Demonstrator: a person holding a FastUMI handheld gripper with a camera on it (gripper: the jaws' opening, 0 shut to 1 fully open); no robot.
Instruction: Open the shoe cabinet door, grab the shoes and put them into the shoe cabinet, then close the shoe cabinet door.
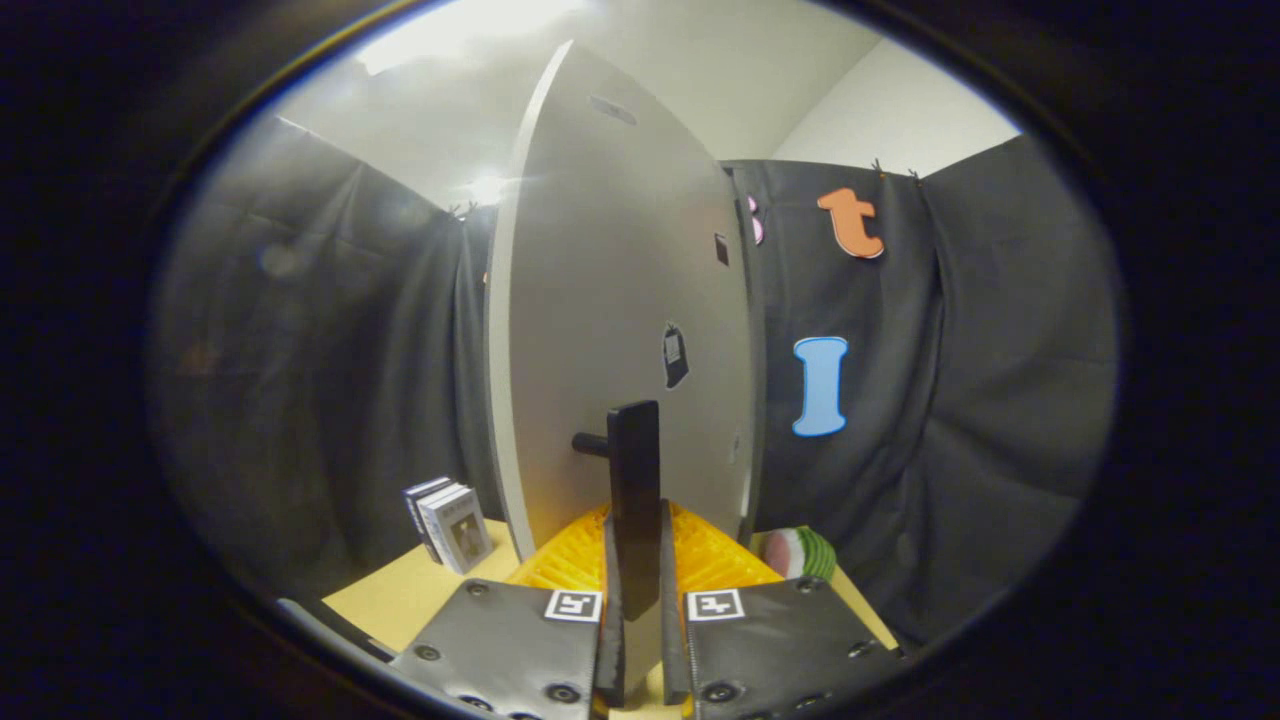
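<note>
The white cabinet door point(620, 300) stands upright and close ahead of me, swung at an angle so that I see its broad face and its left edge. A black bar handle point(634, 450) stands vertical on a short stud off the door. My gripper point(637, 515) is shut on the lower part of this handle, with one finger pressing on each side of the bar. The bar's bottom end is hidden between the fingers.
A yellow ribbed crate point(710, 560) lies just below the door, beyond the fingers. A few books point(450, 525) stand on the tan tabletop point(400, 595) to the left. A green and pink striped object point(800, 552) sits to the right of the crate.
</note>
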